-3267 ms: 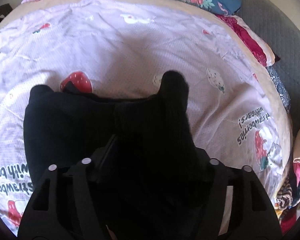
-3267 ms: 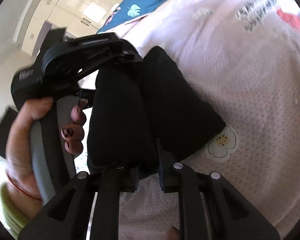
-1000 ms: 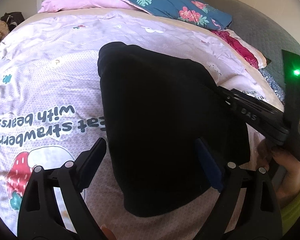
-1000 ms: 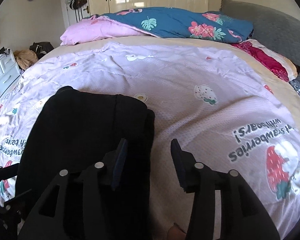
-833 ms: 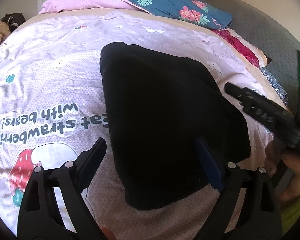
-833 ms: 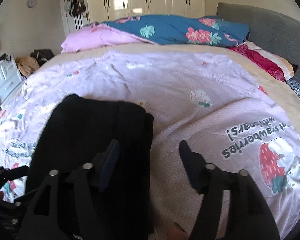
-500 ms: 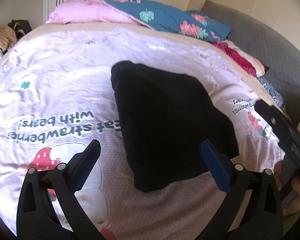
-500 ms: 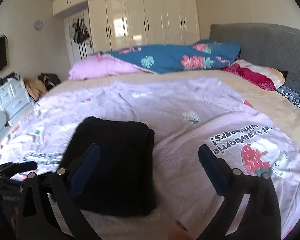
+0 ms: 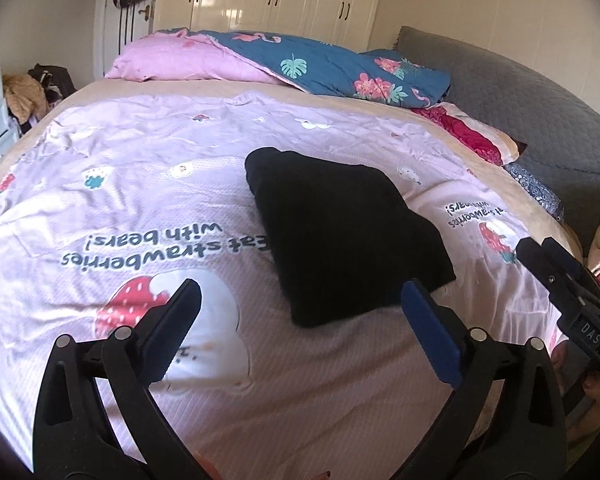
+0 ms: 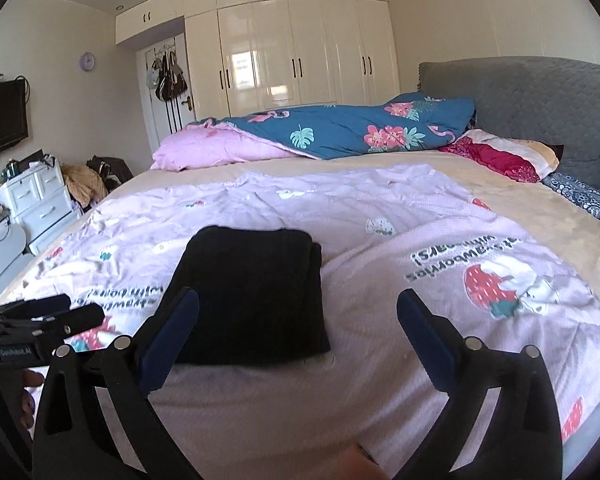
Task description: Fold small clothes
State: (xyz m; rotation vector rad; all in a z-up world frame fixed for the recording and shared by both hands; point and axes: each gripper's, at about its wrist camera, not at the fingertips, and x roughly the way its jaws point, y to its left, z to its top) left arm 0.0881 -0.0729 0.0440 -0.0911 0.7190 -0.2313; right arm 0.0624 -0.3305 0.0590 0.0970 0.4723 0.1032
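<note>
A black garment (image 9: 344, 236) lies folded into a compact rectangle on the pink strawberry-print bedspread (image 9: 140, 184); it also shows in the right wrist view (image 10: 252, 292). My left gripper (image 9: 300, 320) is open and empty, held above the bed short of the garment's near edge. My right gripper (image 10: 298, 328) is open and empty, also back from the garment. The right gripper's body shows at the right edge of the left wrist view (image 9: 568, 292), and the left gripper's body at the left edge of the right wrist view (image 10: 40, 316).
A pink pillow (image 10: 216, 152) and a blue floral duvet (image 10: 348, 128) lie at the far side. A red cloth (image 10: 496, 156) rests by the grey headboard (image 10: 540, 100). White drawers (image 10: 36, 200) and a wardrobe (image 10: 292, 48) stand beyond the bed.
Both grippers let go of the black garment, opened wide and pulled back and up. The folded garment stays flat on the bedspread.
</note>
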